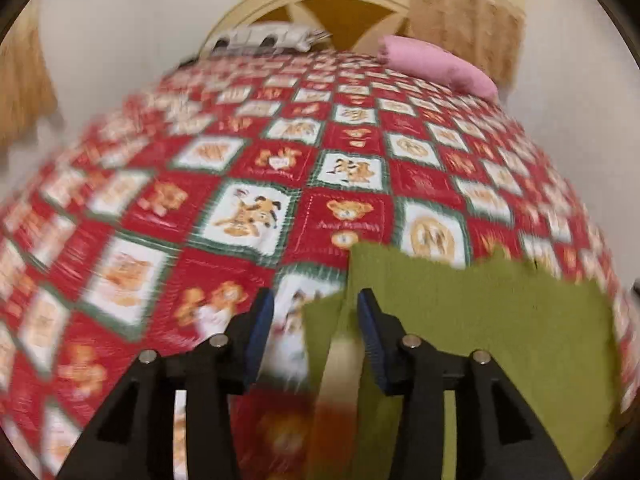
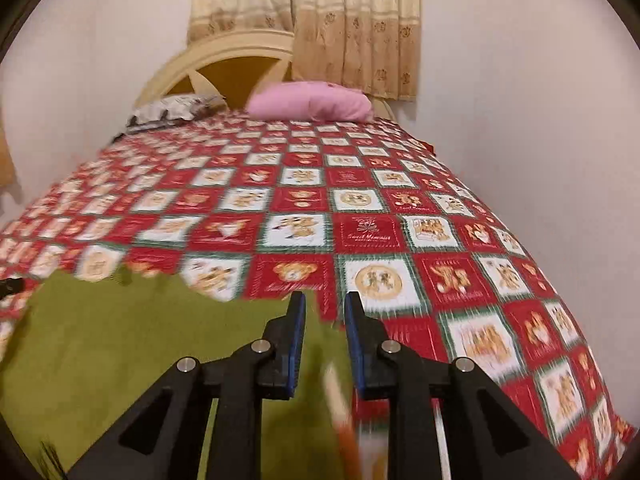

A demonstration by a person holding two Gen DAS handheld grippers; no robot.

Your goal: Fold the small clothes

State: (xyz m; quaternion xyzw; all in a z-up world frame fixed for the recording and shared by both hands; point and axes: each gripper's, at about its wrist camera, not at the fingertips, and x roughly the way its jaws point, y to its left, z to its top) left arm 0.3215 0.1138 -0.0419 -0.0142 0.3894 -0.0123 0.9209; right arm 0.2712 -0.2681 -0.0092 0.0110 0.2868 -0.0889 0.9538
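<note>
A green cloth (image 1: 480,320) lies on the bed, on a red quilt (image 1: 224,184) with teddy bear squares. The left hand-held gripper (image 1: 316,304) has its jaws apart, and the left edge of the cloth stands between them. The right hand-held gripper (image 2: 325,304) is also parted, over the right edge of the cloth (image 2: 140,332); the picture is blurred, so contact is perhaps there. A pink pillow (image 2: 312,102) lies near the headboard (image 2: 224,68).
</note>
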